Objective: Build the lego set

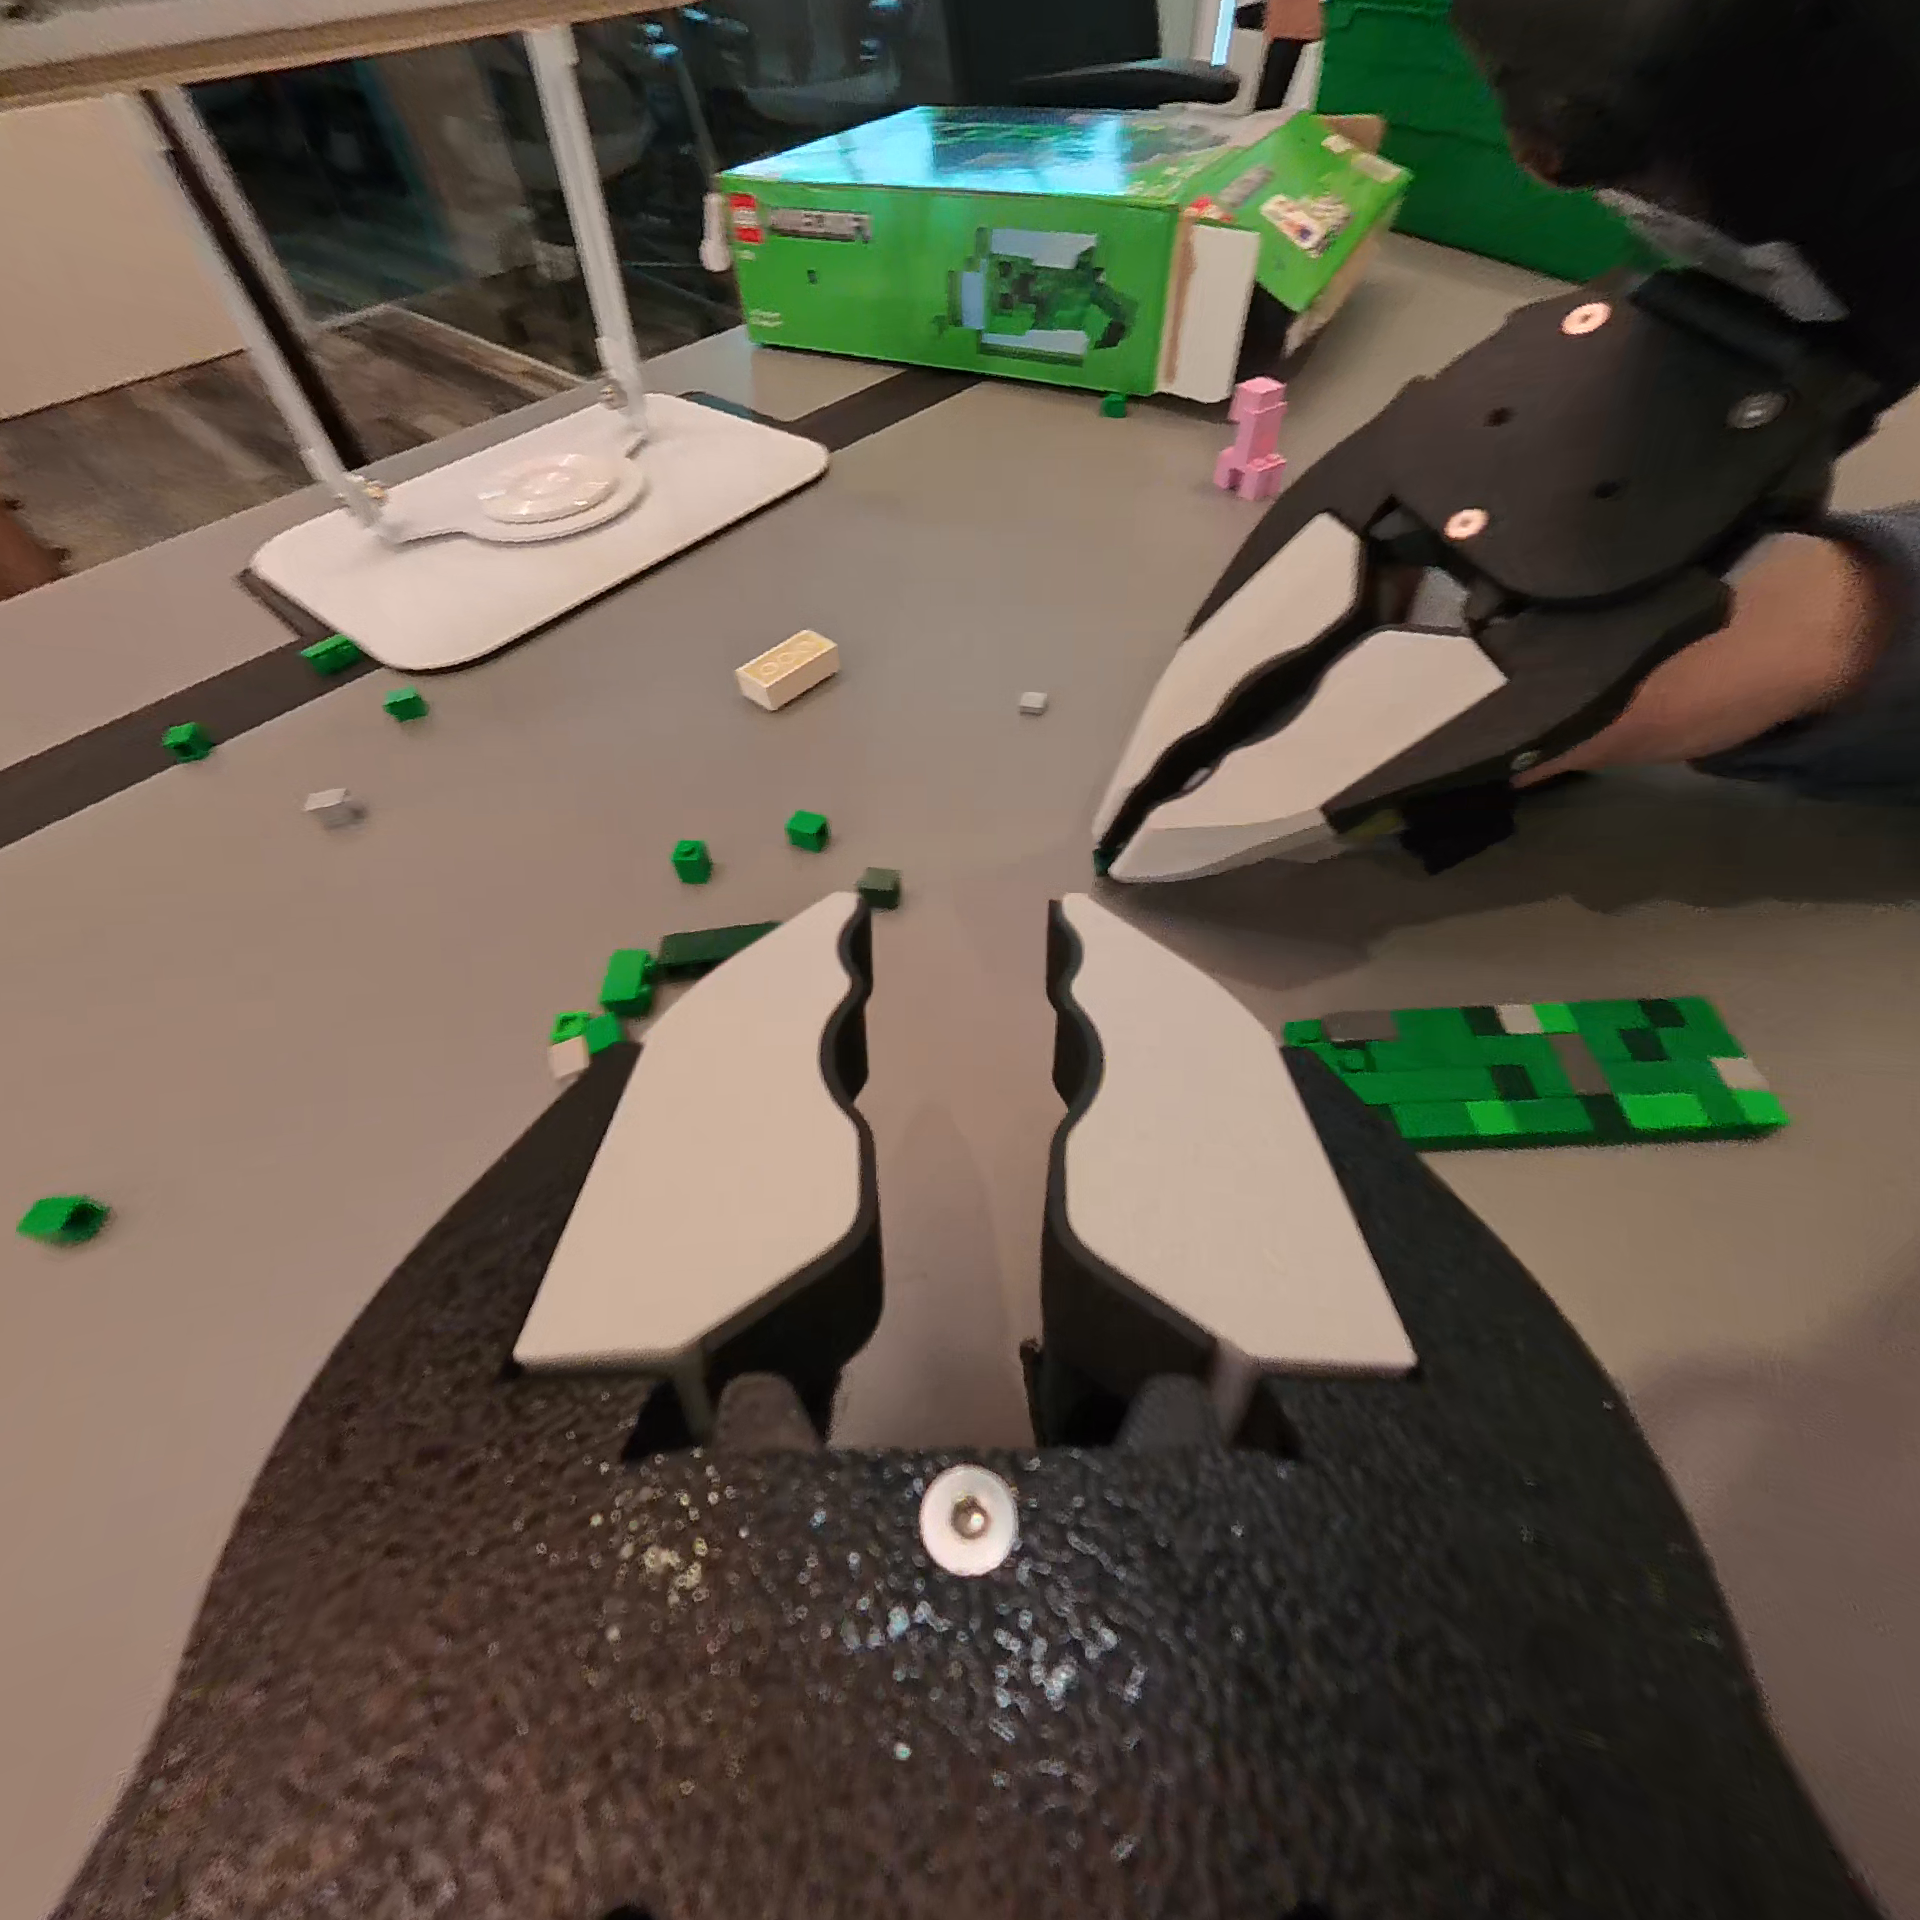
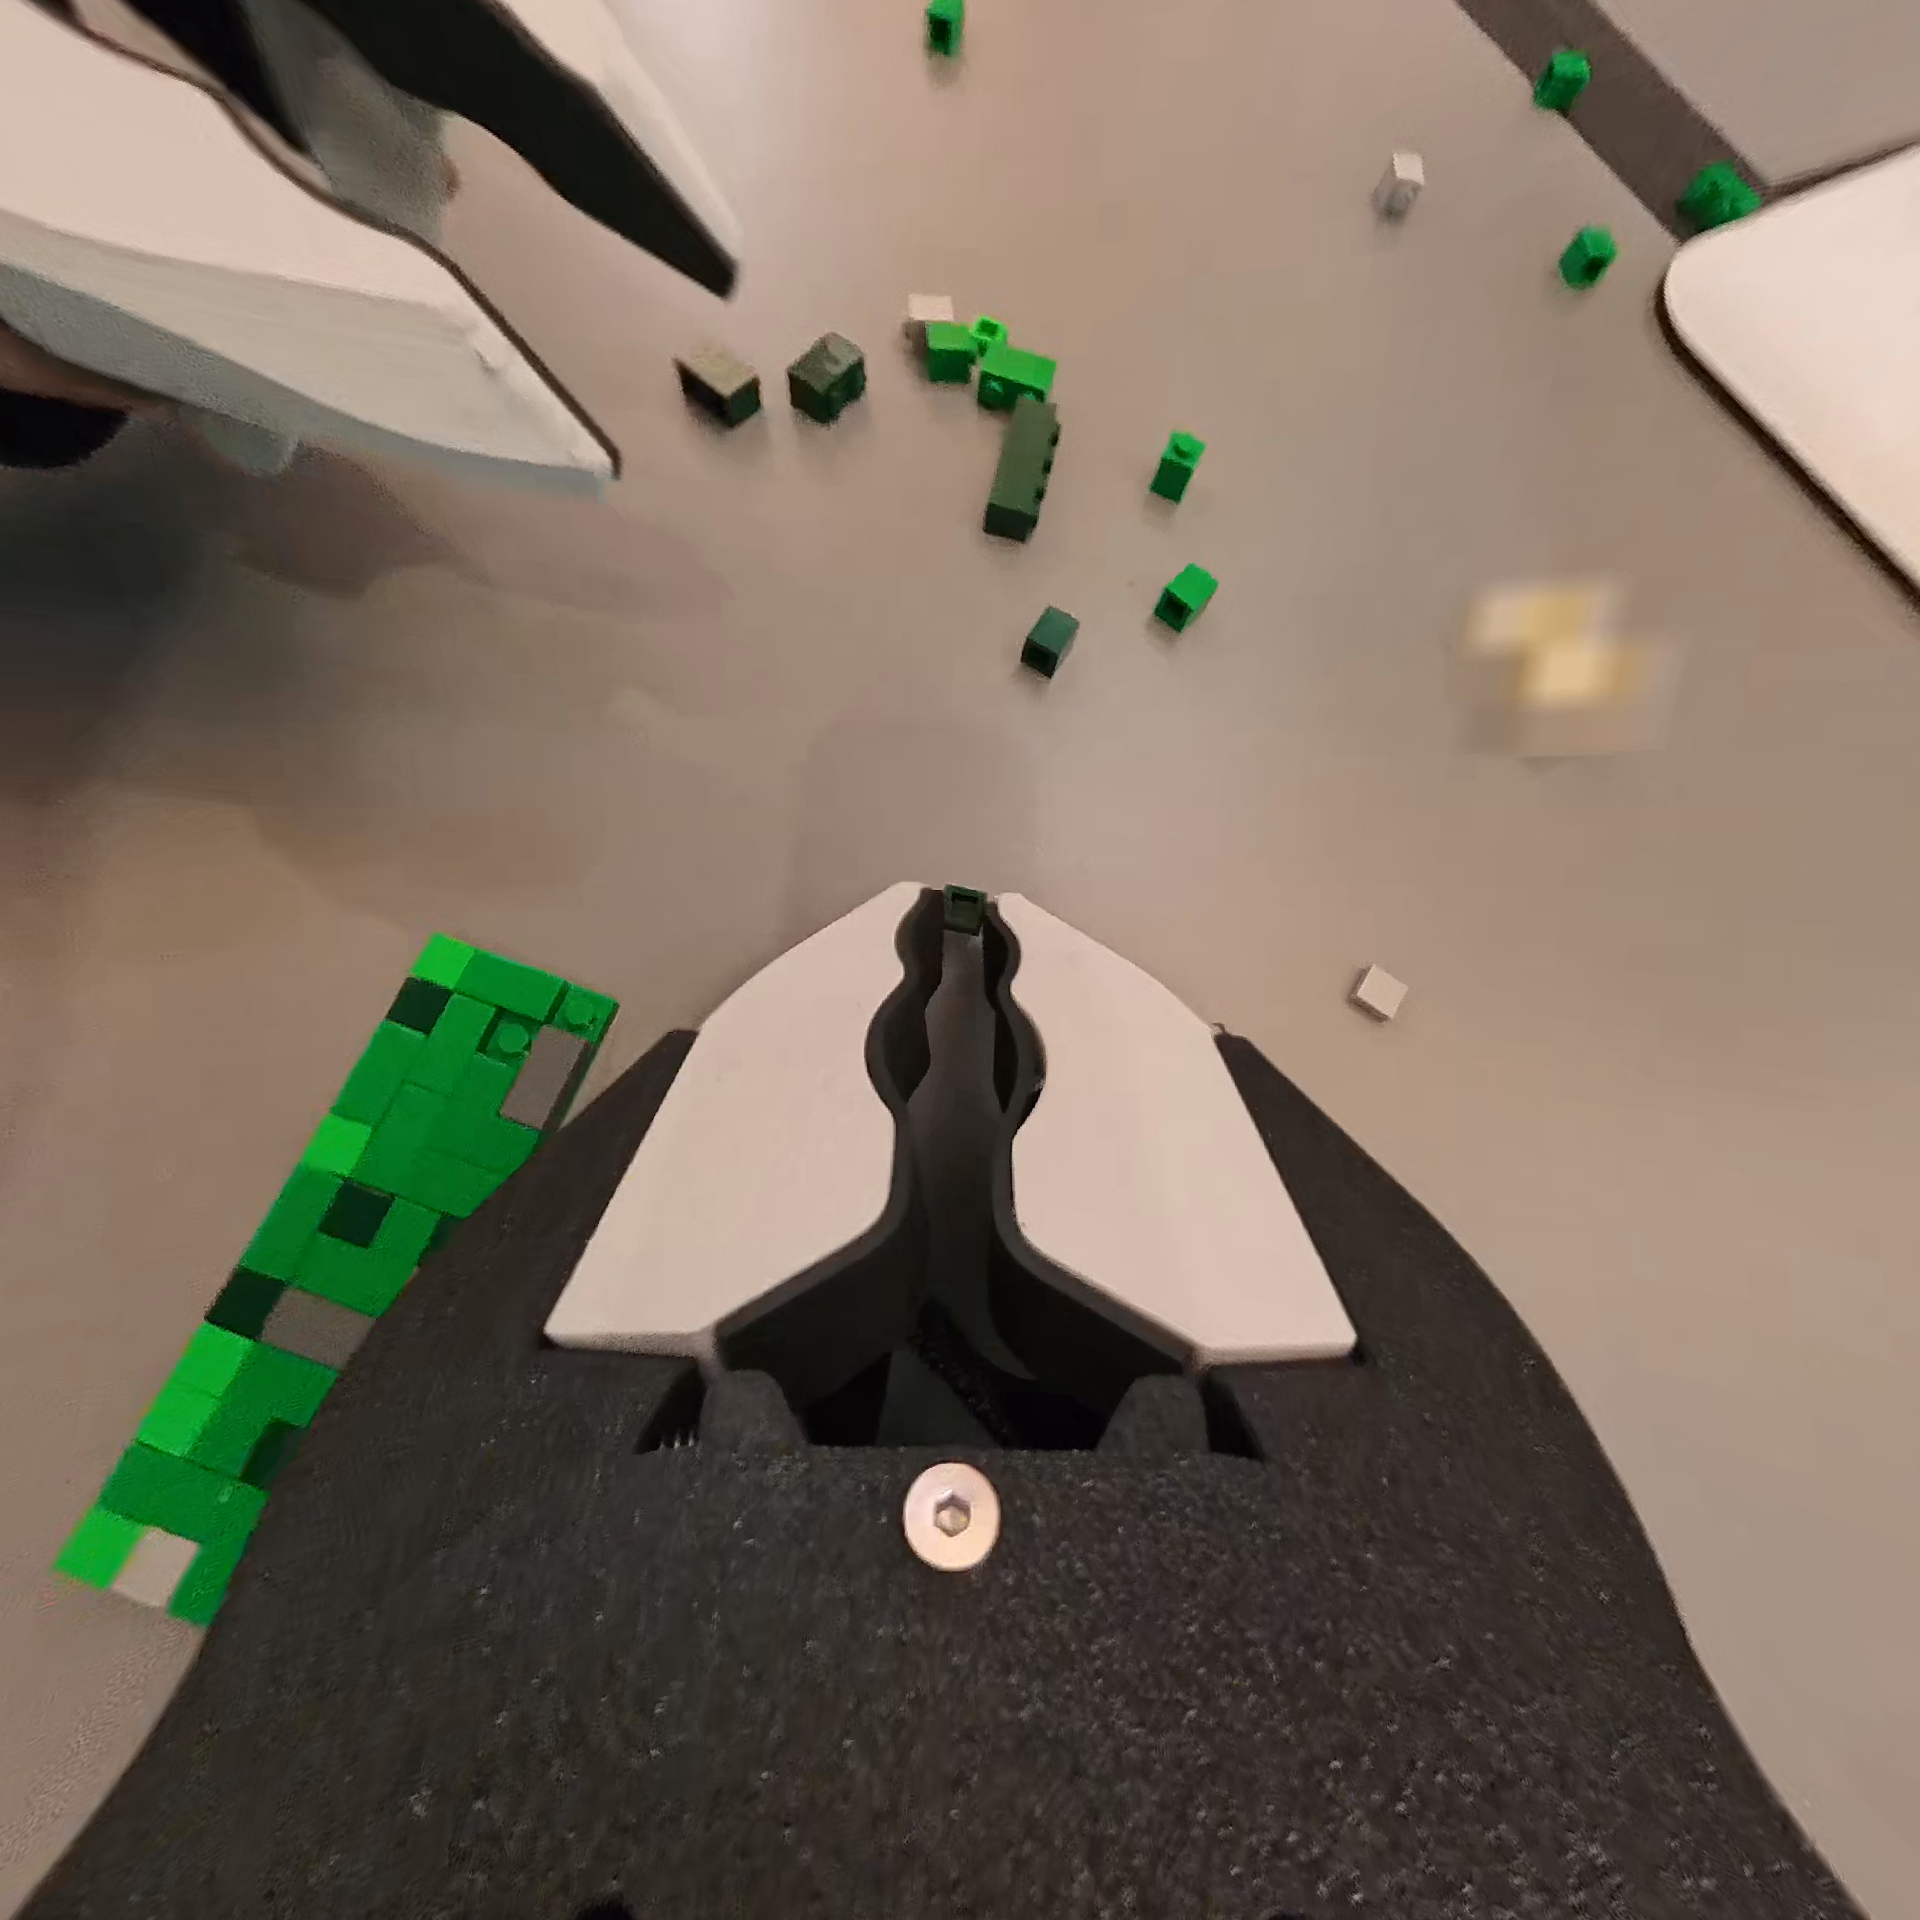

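Note:
A flat built panel of green, dark green and grey bricks (image 1: 1538, 1070) lies on the grey table to the right of my left gripper; it also shows in the right wrist view (image 2: 343, 1247), left of my right gripper. My right gripper (image 2: 961, 904) is shut on a small dark green brick (image 2: 961, 912) pinched at its fingertips, just above the table. It appears in the left wrist view (image 1: 1107, 862), tips down near the table. My left gripper (image 1: 961, 914) is open and empty, hovering over the table; it also shows in the right wrist view (image 2: 665, 374).
Loose green bricks (image 1: 691, 860) and a long dark green brick (image 2: 1023, 468) are scattered left of centre. A cream brick (image 1: 787, 668), a pink figure (image 1: 1257, 436), the green set box (image 1: 966, 281) and a white stand base (image 1: 540, 540) lie farther back. One gripper's finger ends stand about 9 cm off the other's. From either gripper's tips it is about 30 cm to the white stand base (image 1: 540, 540).

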Demonstrator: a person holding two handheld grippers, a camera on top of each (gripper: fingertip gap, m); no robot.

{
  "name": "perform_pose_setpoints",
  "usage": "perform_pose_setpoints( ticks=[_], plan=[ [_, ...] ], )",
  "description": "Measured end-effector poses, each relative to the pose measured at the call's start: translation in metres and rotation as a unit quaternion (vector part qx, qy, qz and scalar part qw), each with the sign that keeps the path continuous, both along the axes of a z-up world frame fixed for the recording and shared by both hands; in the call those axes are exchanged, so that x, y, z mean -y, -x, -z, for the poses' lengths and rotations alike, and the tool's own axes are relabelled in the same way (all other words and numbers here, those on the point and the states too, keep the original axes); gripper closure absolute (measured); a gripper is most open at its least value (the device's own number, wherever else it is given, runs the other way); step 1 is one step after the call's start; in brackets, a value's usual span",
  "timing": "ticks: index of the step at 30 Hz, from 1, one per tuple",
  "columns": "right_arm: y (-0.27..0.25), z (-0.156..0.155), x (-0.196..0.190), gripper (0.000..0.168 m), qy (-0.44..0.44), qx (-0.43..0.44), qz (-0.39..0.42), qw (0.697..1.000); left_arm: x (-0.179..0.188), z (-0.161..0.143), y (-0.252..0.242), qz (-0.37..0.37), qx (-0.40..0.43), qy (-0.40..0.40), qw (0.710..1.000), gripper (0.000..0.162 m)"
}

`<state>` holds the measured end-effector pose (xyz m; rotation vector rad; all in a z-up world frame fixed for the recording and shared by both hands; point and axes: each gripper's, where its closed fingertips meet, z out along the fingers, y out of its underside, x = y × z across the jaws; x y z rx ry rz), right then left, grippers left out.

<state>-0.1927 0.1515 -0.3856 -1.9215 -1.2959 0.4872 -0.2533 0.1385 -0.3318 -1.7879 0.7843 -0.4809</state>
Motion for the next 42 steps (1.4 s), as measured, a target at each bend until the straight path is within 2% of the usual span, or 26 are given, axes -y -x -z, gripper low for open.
perform_pose_setpoints(
  ticks=[2,3,6,9,13,15,17,21,25,29,34,37,39,42],
  plan=[
    [0.001,-0.006,0.002,0.162,-0.041,-0.007,-0.032,0.999,0.007,0.001,-0.010,0.037,0.002,0.001,0.999,0.134],
    [0.002,-0.011,0.004,0.161,-0.058,-0.018,-0.049,0.997,0.013,0.002,-0.017,0.070,-0.002,-0.003,0.998,0.143],
    [0.006,-0.027,0.014,0.162,-0.096,-0.067,-0.101,0.988,0.024,0.004,-0.029,0.114,-0.026,-0.025,0.993,0.144],
    [0.009,-0.038,0.029,0.162,-0.100,-0.115,-0.160,0.975,0.027,0.005,-0.032,0.122,-0.119,-0.116,0.979,0.145],
    [0.005,-0.049,0.048,0.162,-0.025,-0.177,-0.225,0.958,0.037,0.007,-0.041,0.146,-0.270,-0.277,0.910,0.143],
    [0.002,-0.054,0.054,0.162,0.026,-0.206,-0.241,0.948,0.043,0.005,-0.050,0.157,-0.305,-0.338,0.876,0.146],
    [0.000,-0.055,0.060,0.162,0.071,-0.218,-0.258,0.939,0.046,0.002,-0.056,0.157,-0.310,-0.371,0.861,0.149],
    [-0.001,-0.051,0.068,0.162,0.119,-0.209,-0.275,0.931,0.045,0.005,-0.058,0.164,-0.304,-0.362,0.866,0.136],
    [0.000,-0.049,0.070,0.162,0.127,-0.201,-0.280,0.930,0.051,0.004,-0.063,0.179,-0.295,-0.370,0.863,0.136],
    [0.000,-0.047,0.072,0.162,0.132,-0.194,-0.284,0.930,0.057,0.007,-0.068,0.201,-0.283,-0.351,0.870,0.142],
    [0.000,-0.043,0.077,0.162,0.150,-0.181,-0.290,0.928,0.058,0.011,-0.070,0.207,-0.305,-0.363,0.855,0.157],
    [0.000,-0.042,0.077,0.162,0.160,-0.181,-0.288,0.926,0.059,0.011,-0.070,0.209,-0.309,-0.363,0.854,0.159],
    [0.001,-0.042,0.074,0.162,0.155,-0.182,-0.277,0.931,0.057,0.013,-0.069,0.204,-0.300,-0.327,0.873,0.160],
    [-0.001,-0.053,0.067,0.157,0.096,-0.214,-0.270,0.934,0.049,0.013,-0.065,0.182,-0.237,-0.225,0.927,0.160]
  ],
)
